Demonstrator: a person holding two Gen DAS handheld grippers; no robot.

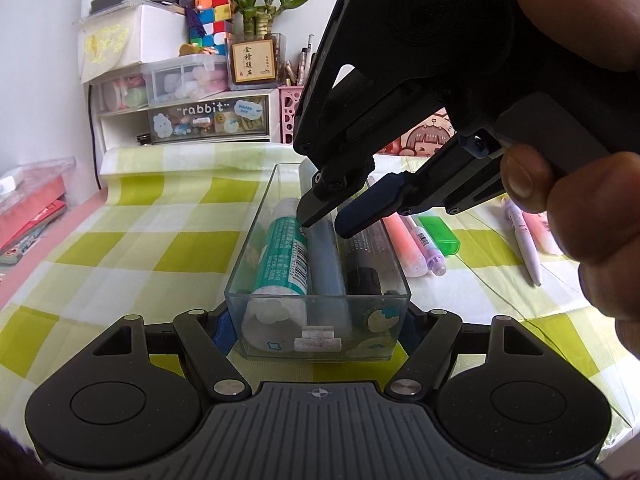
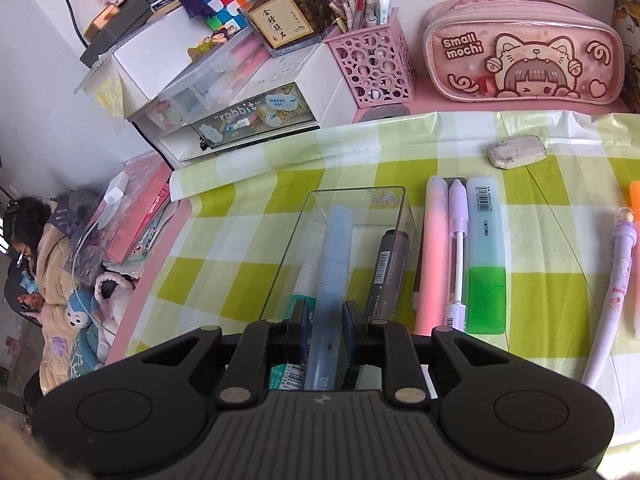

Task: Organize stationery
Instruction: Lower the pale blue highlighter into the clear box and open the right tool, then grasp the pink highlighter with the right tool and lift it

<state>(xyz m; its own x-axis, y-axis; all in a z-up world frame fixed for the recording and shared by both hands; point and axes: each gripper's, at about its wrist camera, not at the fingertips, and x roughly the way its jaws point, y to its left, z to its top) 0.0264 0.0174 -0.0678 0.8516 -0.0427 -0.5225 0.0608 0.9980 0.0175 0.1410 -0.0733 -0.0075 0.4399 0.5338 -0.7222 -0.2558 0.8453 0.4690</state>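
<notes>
A clear plastic tray (image 1: 394, 276) lies on the checked cloth, holding a teal-labelled glue tube (image 1: 282, 258), a pale blue marker (image 1: 326, 264) and a dark grey marker (image 1: 362, 264). My left gripper (image 1: 316, 330) is shut on the tray's near end. My right gripper (image 1: 322, 220) reaches down into the tray, its jaws on either side of the blue marker (image 2: 334, 280); in the right wrist view (image 2: 326, 316) they sit against it. The tray's rim (image 2: 280, 280) shows there too.
Right of the tray lie a pink highlighter (image 2: 430, 256), a lilac pen (image 2: 458, 248), a green highlighter (image 2: 486, 256) and a bunny pen (image 2: 616, 300). An eraser (image 2: 516, 152), pink pen basket (image 2: 374, 68), pencil case (image 2: 520, 48) and drawers (image 2: 248, 116) stand behind.
</notes>
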